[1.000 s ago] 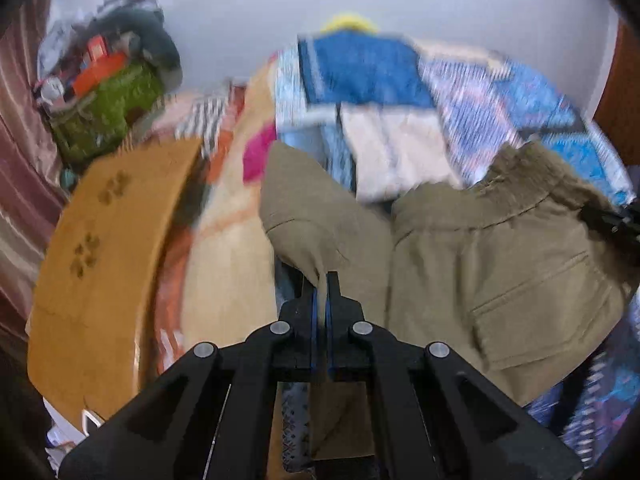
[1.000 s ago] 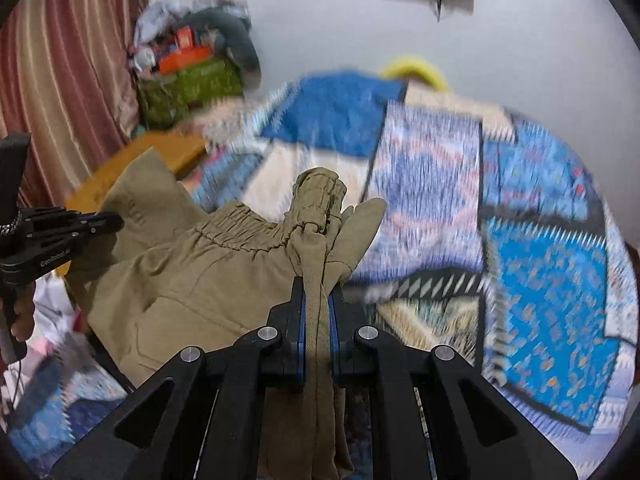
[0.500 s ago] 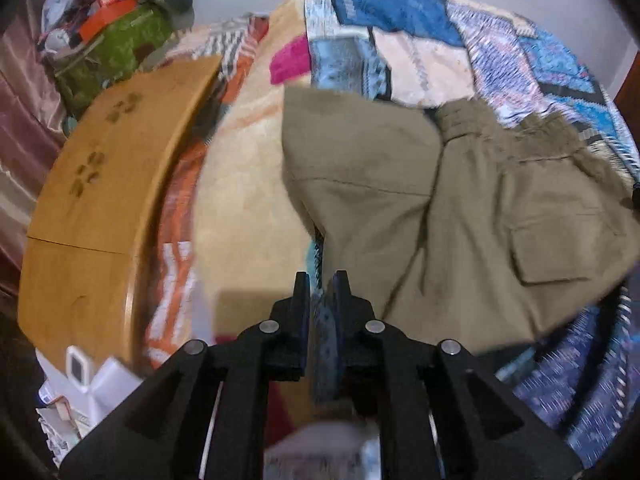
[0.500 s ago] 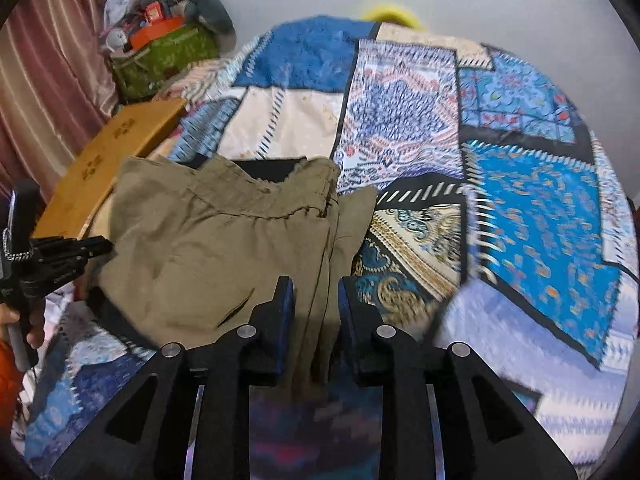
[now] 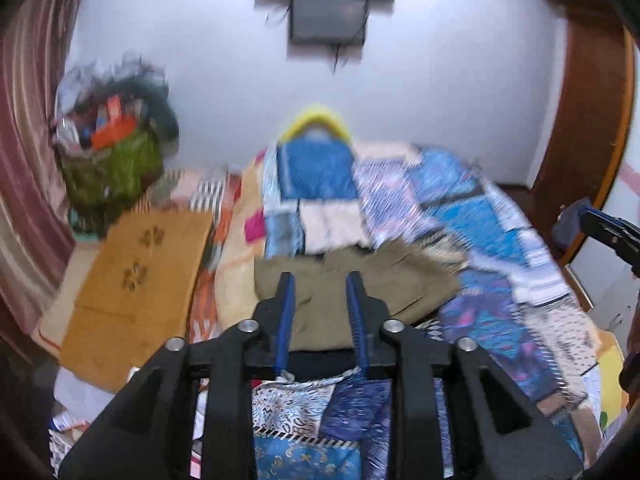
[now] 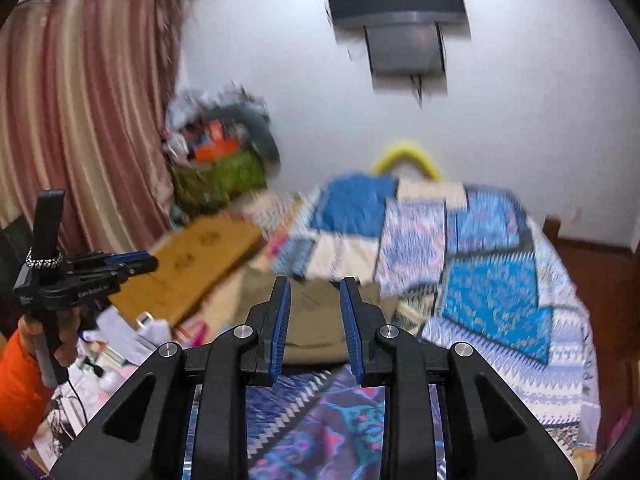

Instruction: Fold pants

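The olive-green pants [image 5: 352,292] lie folded flat on the patchwork bedspread [image 5: 472,240], near its front edge. They also show in the right wrist view [image 6: 316,320]. My left gripper [image 5: 320,284] is open and empty, held above and in front of the pants. My right gripper [image 6: 314,288] is open and empty too, raised back from the pants. The left gripper also shows at the left of the right wrist view [image 6: 132,264], and the right gripper shows at the right edge of the left wrist view [image 5: 608,232].
A wooden board [image 5: 136,280] lies left of the bed. A green bag of clutter [image 5: 112,160] stands in the back left corner by a striped curtain [image 6: 80,120]. A dark screen [image 6: 396,0] hangs on the white wall. Loose items lie on the floor [image 6: 120,344].
Both grippers have let go of the pants, opened and pulled back and up. The pants now rest folded on the bed. Both views tilted up toward the wall.
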### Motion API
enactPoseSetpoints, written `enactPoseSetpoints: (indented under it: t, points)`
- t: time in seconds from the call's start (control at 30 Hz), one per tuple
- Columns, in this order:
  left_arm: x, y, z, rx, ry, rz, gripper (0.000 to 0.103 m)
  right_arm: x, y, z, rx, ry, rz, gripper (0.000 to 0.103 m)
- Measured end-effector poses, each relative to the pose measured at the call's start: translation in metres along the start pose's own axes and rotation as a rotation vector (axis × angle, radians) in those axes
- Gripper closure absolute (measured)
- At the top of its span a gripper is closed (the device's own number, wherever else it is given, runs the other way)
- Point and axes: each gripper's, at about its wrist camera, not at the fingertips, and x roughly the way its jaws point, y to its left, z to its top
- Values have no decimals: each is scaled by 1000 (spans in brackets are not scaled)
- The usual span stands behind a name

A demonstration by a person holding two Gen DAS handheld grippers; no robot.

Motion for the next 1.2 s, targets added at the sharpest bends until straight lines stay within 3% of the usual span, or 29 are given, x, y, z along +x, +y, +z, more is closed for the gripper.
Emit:
enactPoseSetpoints:
  t: [0.3, 0.37, 0.43, 0.53, 0.67, 0.7, 1.2]
  points:
    - [-141, -40, -13, 25, -253, -29, 61, -107, 66, -3, -63, -235, 40, 80]
    - [-163, -44, -18, 22, -296, -28, 45, -119, 74, -6, -68, -262, 41, 71]
    - [-183, -49, -24, 18, -343, -31, 29, -131, 82, -12, -69, -299, 33, 46]
    - [-203, -52, -30, 9, -380, -29, 19, -141, 90, -19, -63, -341, 6, 25]
    - [-220, -49, -35, -20, -408, -59, 6, -149, 97, -21, -59, -365, -27, 10]
    - [-224, -49, -37, -24, -417, -53, 4, -150, 98, -21, -57, -375, -39, 2]
    - [-229, -53, -50, -7, -449, -22, 0, -162, 105, -28, -36, -379, -78, 0]
